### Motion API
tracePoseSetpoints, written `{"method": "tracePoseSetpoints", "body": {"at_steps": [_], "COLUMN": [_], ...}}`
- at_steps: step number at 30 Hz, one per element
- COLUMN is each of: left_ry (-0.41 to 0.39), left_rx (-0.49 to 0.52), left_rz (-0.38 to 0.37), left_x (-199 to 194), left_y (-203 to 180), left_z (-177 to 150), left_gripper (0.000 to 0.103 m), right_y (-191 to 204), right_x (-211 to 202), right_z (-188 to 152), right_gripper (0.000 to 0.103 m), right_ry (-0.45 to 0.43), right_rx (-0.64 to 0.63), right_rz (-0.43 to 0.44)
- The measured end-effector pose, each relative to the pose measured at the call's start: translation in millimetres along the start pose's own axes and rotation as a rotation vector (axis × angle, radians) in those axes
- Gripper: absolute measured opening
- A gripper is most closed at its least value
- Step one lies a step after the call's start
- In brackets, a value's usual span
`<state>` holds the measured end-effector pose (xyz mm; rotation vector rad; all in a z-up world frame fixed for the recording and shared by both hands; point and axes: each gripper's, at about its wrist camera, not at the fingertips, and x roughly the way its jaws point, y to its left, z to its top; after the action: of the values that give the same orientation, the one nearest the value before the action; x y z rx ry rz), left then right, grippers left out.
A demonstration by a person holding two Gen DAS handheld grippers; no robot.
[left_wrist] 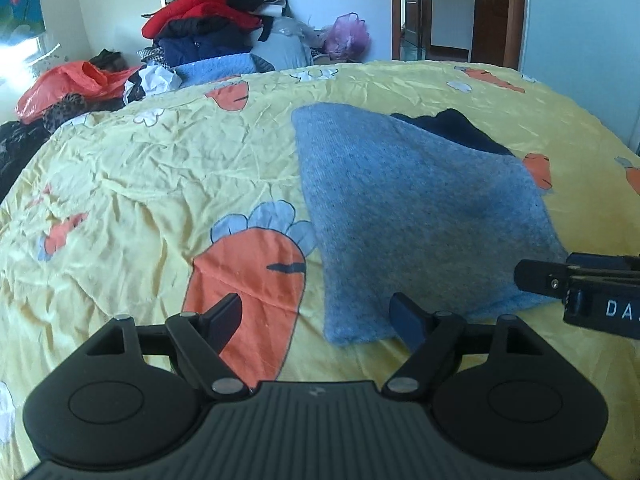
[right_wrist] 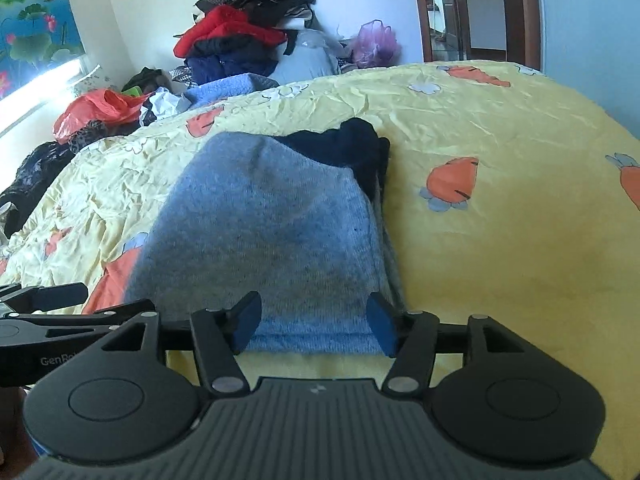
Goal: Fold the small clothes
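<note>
We look across a bed under a yellow carrot-print cover (right_wrist: 500, 128), a heap of unsorted clothes (right_wrist: 240, 40) piled at its far side. Near us lies a blue knit garment (right_wrist: 272, 216), folded into a flat rectangle over a dark navy piece (right_wrist: 352, 144). Our left gripper (left_wrist: 318, 316) and right gripper (right_wrist: 314, 322) both stand released, jaws apart, holding nothing. This fold looks finished; we judge the heap remains.
</note>
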<state>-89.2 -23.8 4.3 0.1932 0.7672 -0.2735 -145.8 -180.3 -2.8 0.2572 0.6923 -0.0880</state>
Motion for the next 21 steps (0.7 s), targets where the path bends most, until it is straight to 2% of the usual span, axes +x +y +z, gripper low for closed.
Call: {"method": "tracePoseSetpoints", "body": {"at_steps": [3, 12, 21], "left_ry": [-0.001, -0.003, 0.007], "left_rx": [-0.008, -0.029, -0.044], "left_rz": [-0.001, 0.007, -0.016], "left_x": [-0.8, -10.8, -19.6], "left_y": [-1.1, -6.1, -7.4], "left_z": [-3.2, -15.7, -23.9], "left_gripper": [0.081, 0.081, 0.081], "right_y": [2.6, 5.9, 9.0], "right_x": [-0.9, -8.7, -18.9], "right_z": [-1.8, -12.8, -18.7], "right_gripper": [0.076, 0.086, 0.095], "right_ry": [-0.004, 0.003, 0.007], "right_rx": [-0.016, -0.04, -0.059], "right_rz": [-0.015, -0.04, -0.05]}}
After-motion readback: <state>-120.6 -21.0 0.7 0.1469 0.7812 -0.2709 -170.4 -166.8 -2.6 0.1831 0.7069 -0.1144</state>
